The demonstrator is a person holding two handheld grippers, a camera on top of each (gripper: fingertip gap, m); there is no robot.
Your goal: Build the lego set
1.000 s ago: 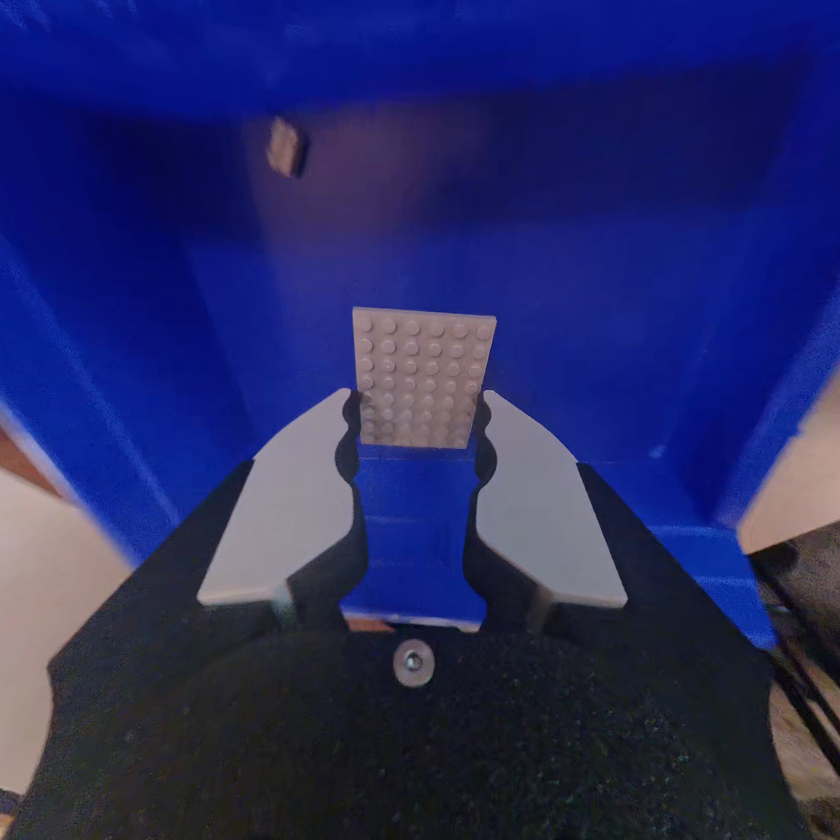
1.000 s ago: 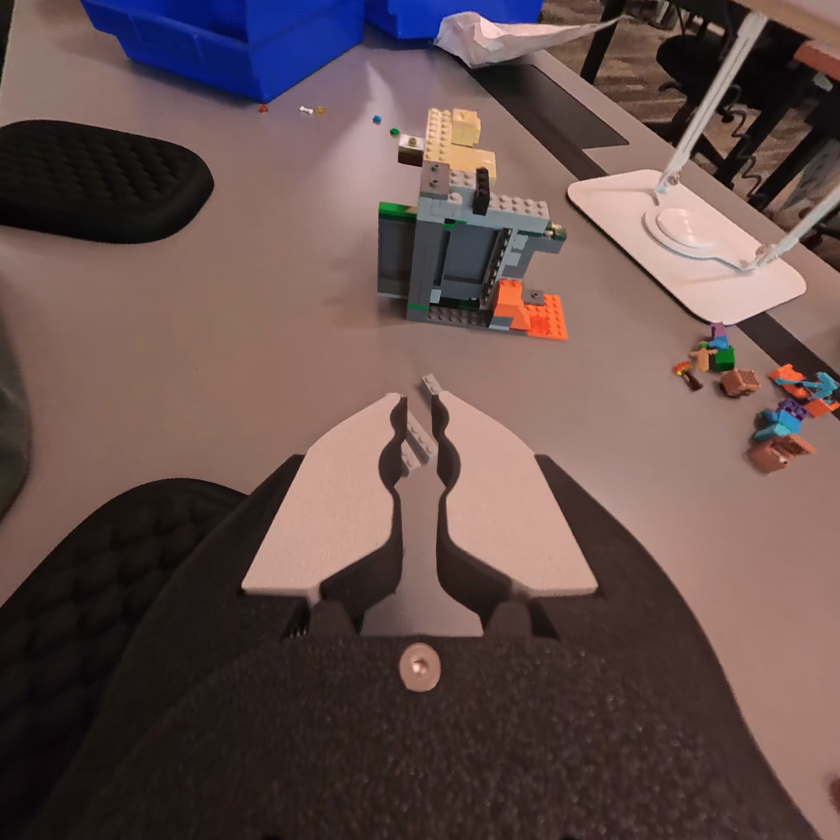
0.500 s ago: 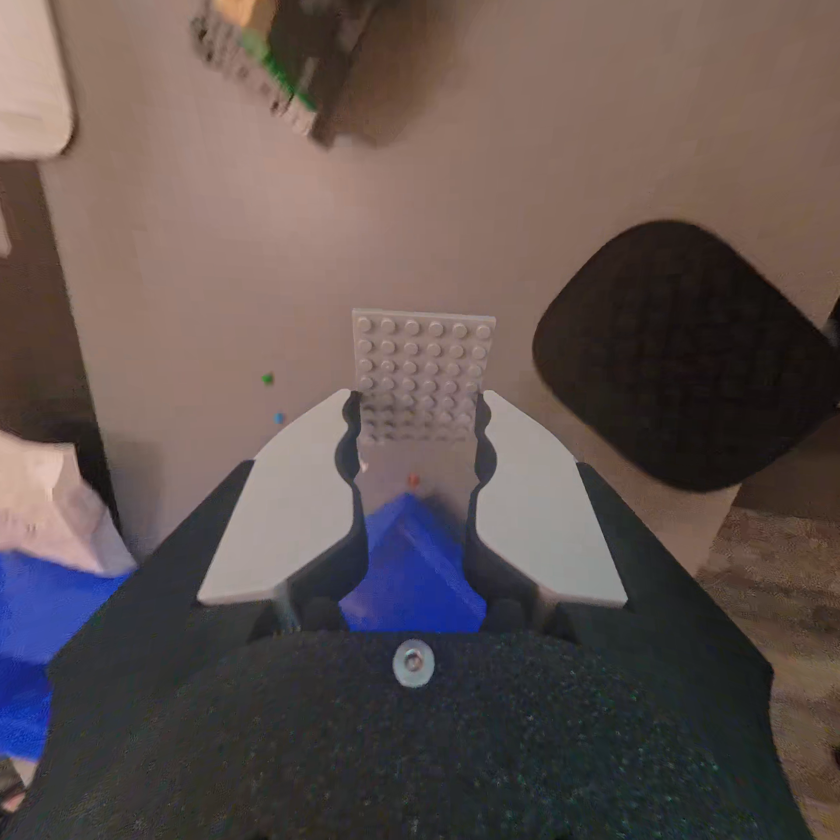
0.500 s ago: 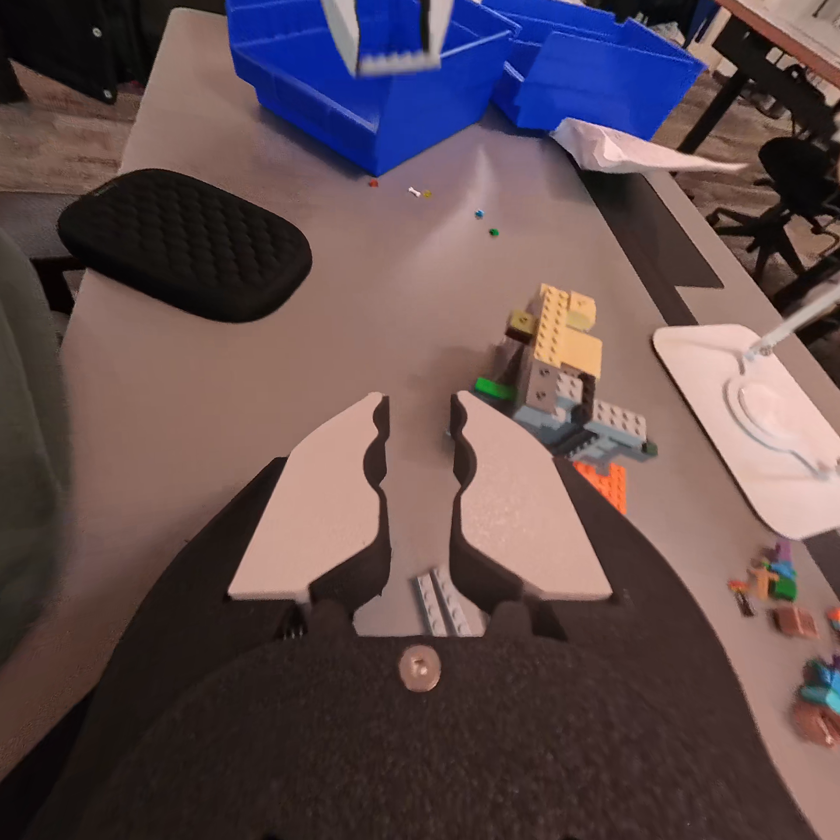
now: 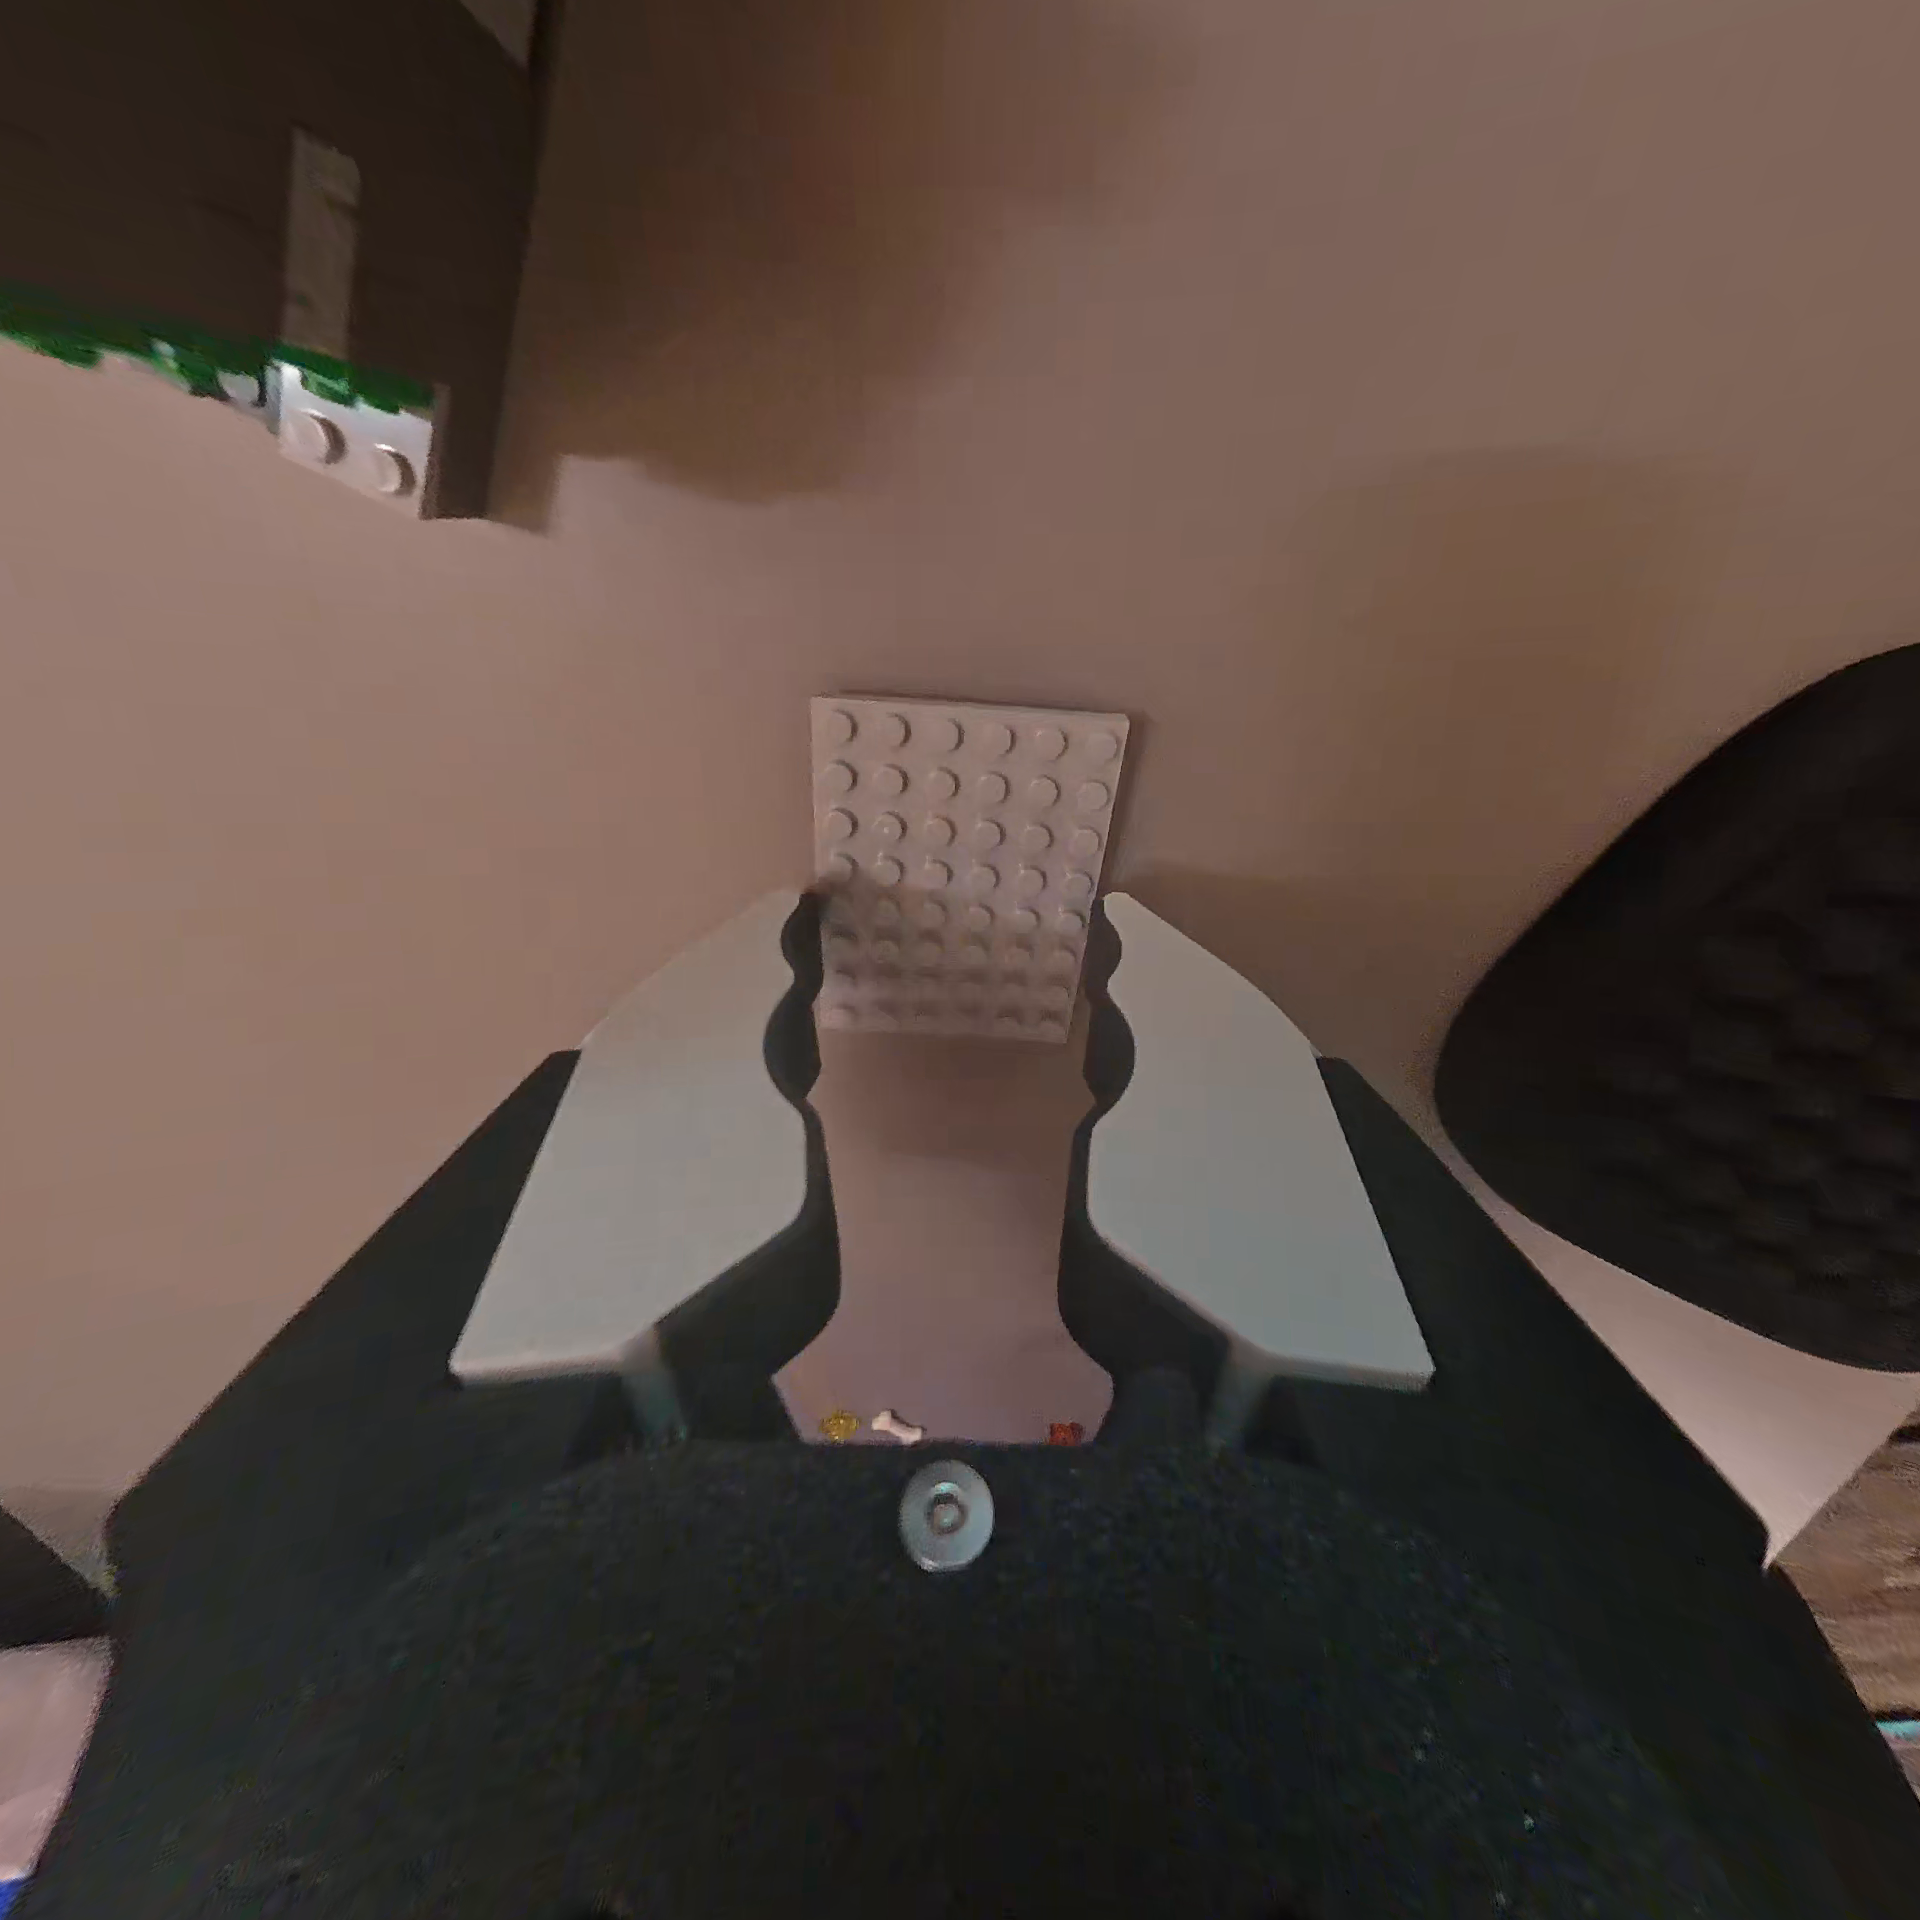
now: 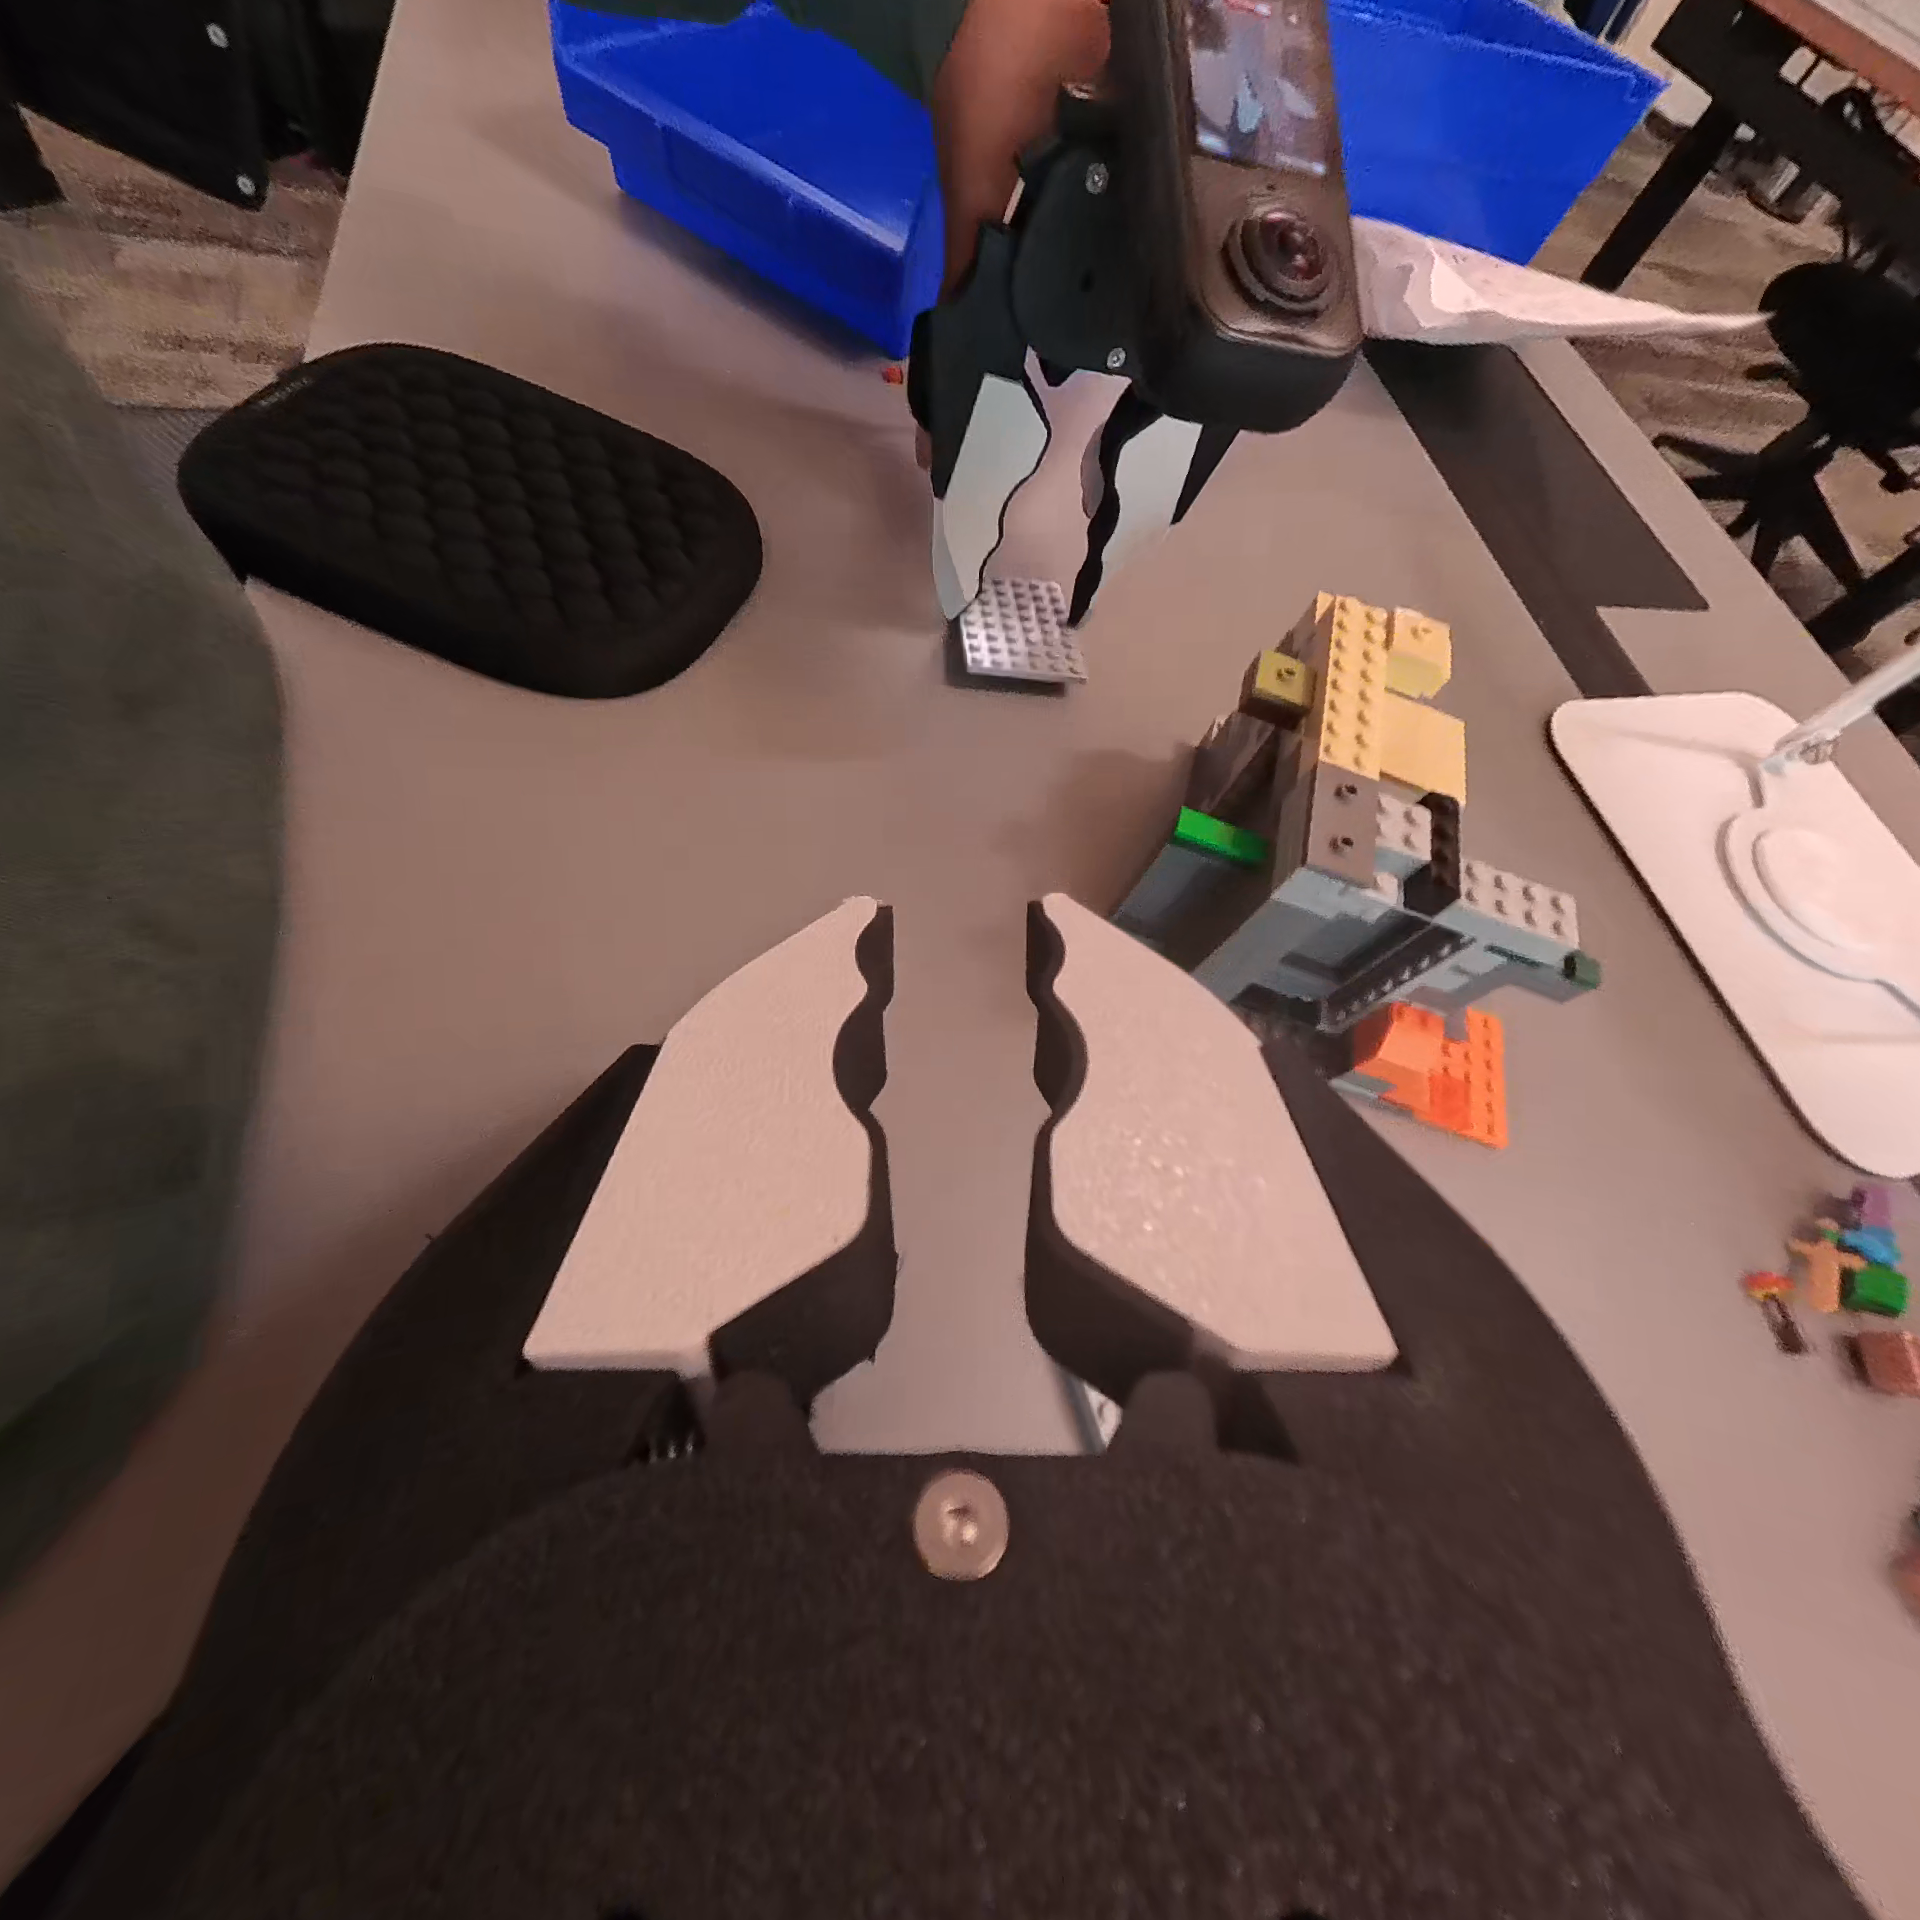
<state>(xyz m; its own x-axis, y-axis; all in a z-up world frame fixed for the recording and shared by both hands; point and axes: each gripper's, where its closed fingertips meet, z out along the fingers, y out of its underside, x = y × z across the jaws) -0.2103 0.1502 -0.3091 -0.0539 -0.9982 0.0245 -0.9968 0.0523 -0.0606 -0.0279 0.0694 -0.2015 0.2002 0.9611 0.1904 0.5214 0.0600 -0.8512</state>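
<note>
My left gripper (image 5: 951, 904) is shut on a grey studded plate (image 5: 966, 873), gripped by its two long edges, with its far half sticking out past the fingertips. The right wrist view shows the left gripper (image 6: 1018, 613) pointing down, with the plate (image 6: 1016, 644) low over the grey table (image 6: 582, 831), left of a brick model (image 6: 1382, 862). My right gripper (image 6: 958, 914) is open and empty above the table, just left of the model. A small grey piece (image 6: 1096, 1413) lies on the table under its base.
A black padded rest (image 6: 468, 520) lies at the left, also seen in the left wrist view (image 5: 1714, 1039). Blue bins (image 6: 769, 177) and crumpled paper (image 6: 1475, 291) stand at the back. A white lamp base (image 6: 1745, 894) and small loose pieces (image 6: 1849, 1278) are at the right. One gripper's finger ends stand about 25 cm off the other's. From my left tips it is roughly 15 cm to the black padded rest (image 6: 468, 520); from my right, 25 cm.
My left gripper carried the grey plate out of the blue bin and down over the table near the model. My right gripper opened, left small grey pieces on the table and drew back.
</note>
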